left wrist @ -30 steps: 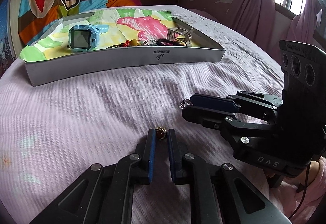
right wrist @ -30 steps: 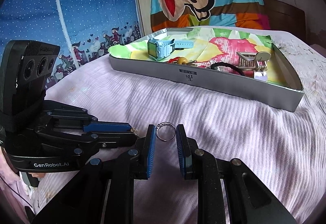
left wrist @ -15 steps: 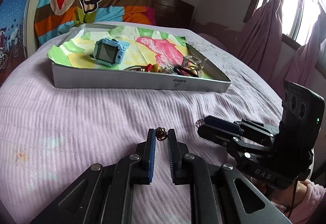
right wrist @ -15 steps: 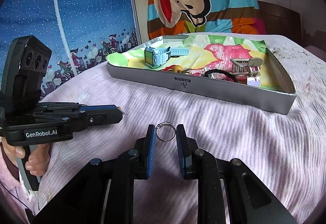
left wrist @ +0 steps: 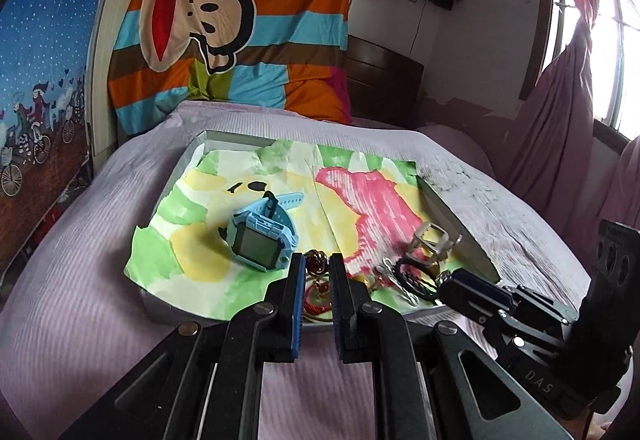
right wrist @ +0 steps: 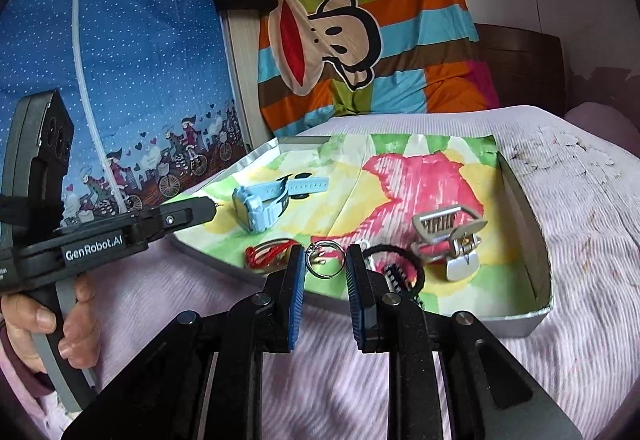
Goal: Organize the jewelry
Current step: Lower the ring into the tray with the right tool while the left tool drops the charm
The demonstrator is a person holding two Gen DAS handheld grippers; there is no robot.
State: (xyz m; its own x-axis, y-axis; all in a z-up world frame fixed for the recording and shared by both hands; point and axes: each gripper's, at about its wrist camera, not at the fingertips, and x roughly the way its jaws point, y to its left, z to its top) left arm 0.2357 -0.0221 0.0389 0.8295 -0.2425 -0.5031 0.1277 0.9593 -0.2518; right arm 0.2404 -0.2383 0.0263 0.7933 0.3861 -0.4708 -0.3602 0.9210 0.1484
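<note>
A bed with a ribbed lilac cover (left wrist: 100,280) carries a shallow grey cardboard tray (right wrist: 532,224) lined with painted paper, where a light-blue smartwatch (left wrist: 262,236) lies. Over the tray's near edge, the left gripper (left wrist: 317,264) pinches a small dark-red beaded ornament (left wrist: 317,263). Beside it, the right gripper (right wrist: 325,260) clamps a thin silver ring (right wrist: 325,260) between its blue pads.

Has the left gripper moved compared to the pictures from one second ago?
Yes. The left gripper, shut on a small dark red ornament, moved forward from over the bedspread to above the tray's near edge.
</note>
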